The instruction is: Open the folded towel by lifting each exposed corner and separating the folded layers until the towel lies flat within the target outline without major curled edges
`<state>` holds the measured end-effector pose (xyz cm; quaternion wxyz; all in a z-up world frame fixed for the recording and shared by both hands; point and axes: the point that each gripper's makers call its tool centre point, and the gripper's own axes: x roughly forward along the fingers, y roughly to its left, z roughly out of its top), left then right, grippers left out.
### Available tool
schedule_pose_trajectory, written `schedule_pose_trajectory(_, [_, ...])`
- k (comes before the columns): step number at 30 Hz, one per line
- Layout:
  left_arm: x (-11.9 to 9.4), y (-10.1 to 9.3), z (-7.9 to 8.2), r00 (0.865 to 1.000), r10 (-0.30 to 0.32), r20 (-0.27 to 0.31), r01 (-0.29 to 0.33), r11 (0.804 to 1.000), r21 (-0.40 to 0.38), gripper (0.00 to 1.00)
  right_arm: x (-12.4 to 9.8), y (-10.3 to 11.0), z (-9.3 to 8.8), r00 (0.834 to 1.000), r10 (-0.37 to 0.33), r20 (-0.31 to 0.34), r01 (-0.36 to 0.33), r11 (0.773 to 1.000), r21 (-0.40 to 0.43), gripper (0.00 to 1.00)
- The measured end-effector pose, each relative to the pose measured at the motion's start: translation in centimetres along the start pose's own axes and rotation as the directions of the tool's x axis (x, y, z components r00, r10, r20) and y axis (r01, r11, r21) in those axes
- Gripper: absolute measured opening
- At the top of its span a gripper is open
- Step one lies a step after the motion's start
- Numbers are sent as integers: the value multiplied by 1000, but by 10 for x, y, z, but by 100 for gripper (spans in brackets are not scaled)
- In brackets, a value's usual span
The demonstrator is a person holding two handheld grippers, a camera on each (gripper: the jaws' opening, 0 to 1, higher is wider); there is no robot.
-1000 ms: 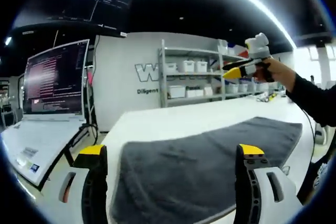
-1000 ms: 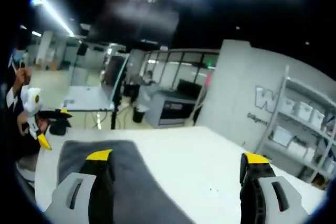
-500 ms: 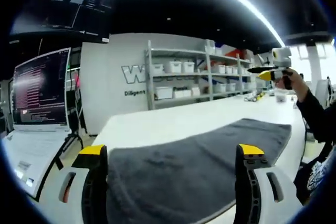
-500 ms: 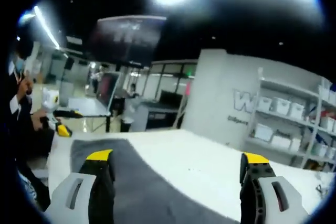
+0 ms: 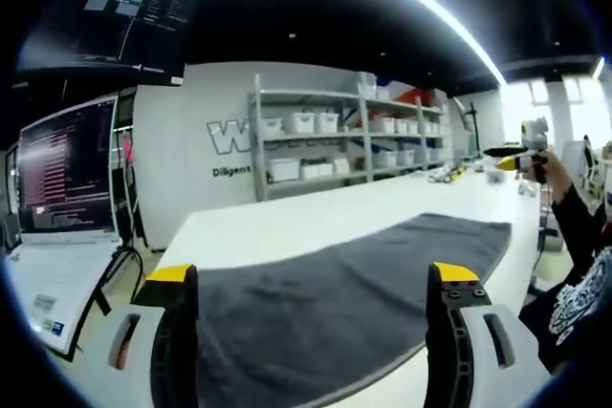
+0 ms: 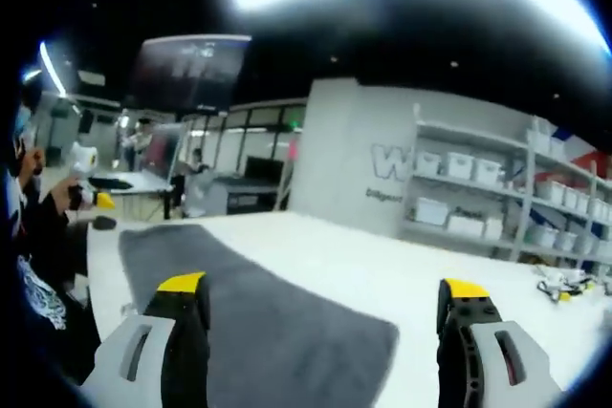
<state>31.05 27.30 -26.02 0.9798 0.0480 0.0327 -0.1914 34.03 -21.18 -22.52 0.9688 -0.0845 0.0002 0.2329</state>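
Left hand-held gripper held above the near edge of the white counter, jaws wide apart and gripping nothing, over a grey towel spread flat along that edge. Right hand-held gripper likewise parted and unloaded above the towel, white counter beyond, shelving far right.

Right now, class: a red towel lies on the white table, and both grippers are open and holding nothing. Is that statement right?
One detail is wrong: the towel is dark grey, not red, as the left gripper view shows. The rest stands: it lies on the white table, and the left gripper and right gripper are both open and holding nothing.
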Motion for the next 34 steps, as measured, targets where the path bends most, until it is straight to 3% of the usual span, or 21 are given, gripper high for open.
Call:
schedule_pose_trajectory(4, [-6,-13,8,996,-77,40,80,995,-64,94,-12,-1,-21,998,-44,-43,42,998,-42,100])
schedule_pose_trajectory(10, [-9,-2,4,1000,-16,17,17,999,-48,92,-13,-9,-29,998,-47,-44,46,999,-14,100])
schedule_pose_trajectory(13, [-10,0,2,999,-26,23,28,996,-88,84,-15,-19,-34,997,-59,-57,59,998,-14,100])
schedule_pose_trajectory(15, [-11,1,2,999,-19,29,22,995,-98,86,-22,-31,-37,993,-97,-70,96,995,-22,100])
schedule_pose_trajectory(20, [-14,13,-5,1000,22,14,-21,996,-89,91,-43,-49,-34,988,-142,-58,141,990,-12,99])
schedule_pose_trajectory(27, [-16,12,-6,999,31,10,-30,996,-79,97,-46,-50,-31,988,-142,-53,142,990,-12,99])
schedule_pose_trajectory(34, [10,36,6,999,39,-29,-41,997,-68,99,-38,-53,-16,990,-137,-39,135,990,-36,99])
